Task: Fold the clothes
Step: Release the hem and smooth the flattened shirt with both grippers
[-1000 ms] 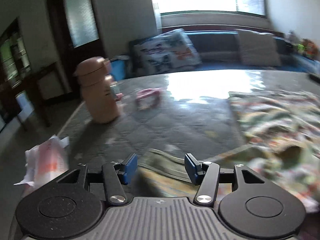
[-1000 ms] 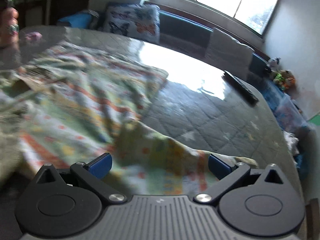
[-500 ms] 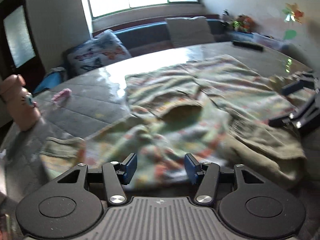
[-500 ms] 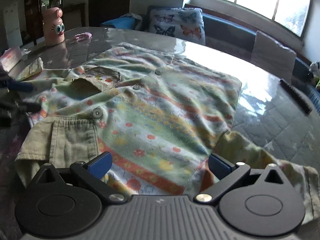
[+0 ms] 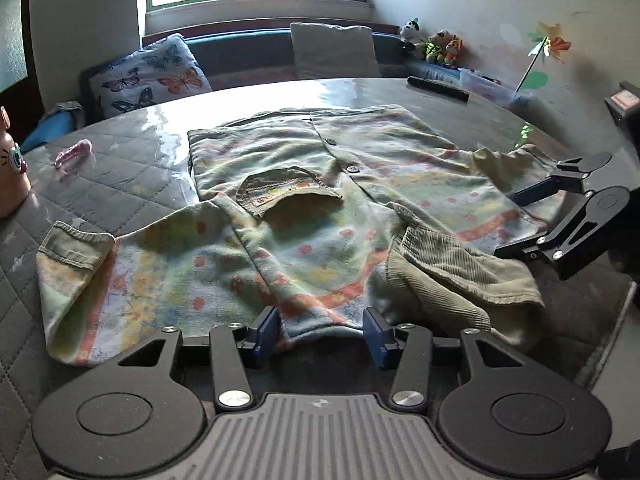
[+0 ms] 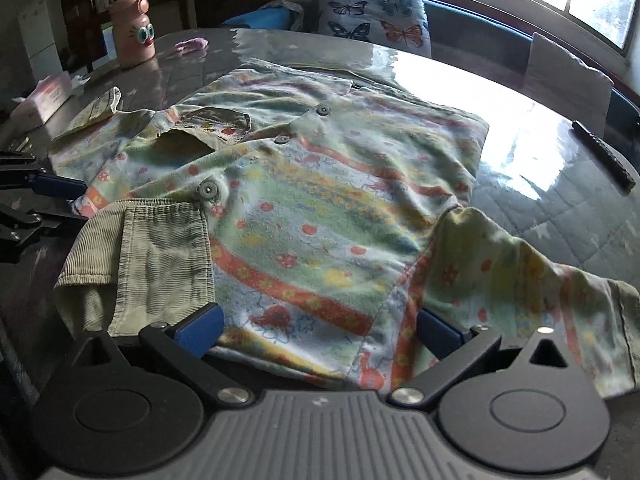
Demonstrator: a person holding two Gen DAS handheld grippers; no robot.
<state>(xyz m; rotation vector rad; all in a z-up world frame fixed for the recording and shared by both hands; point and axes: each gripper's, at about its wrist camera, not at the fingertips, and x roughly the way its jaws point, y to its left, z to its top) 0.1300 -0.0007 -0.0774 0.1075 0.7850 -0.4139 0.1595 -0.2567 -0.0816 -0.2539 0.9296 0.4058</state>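
Note:
A child's patterned button shirt (image 5: 320, 200) with a green corduroy collar (image 5: 452, 272) lies face up and spread on the table; it also shows in the right wrist view (image 6: 320, 208). My left gripper (image 5: 320, 332) is open, its jaws either side of the shirt's near shoulder edge. My right gripper (image 6: 320, 328) is open wide over the other shoulder edge, beside the collar (image 6: 152, 256). The right gripper shows at the right of the left wrist view (image 5: 560, 216). One sleeve (image 5: 76, 264) lies out to the left, the other (image 6: 540, 300) to the right.
A pink character bottle (image 6: 134, 32) and a pink small object (image 6: 188, 46) stand at the table's far left. A tissue pack (image 6: 44, 96) lies at the left edge. A black remote (image 6: 604, 154) lies at the far right. A sofa with a butterfly cushion (image 5: 148, 76) is behind.
Both grippers swung round from the shirt's sides to its collar end and came down to the shoulder edges. Both stayed open.

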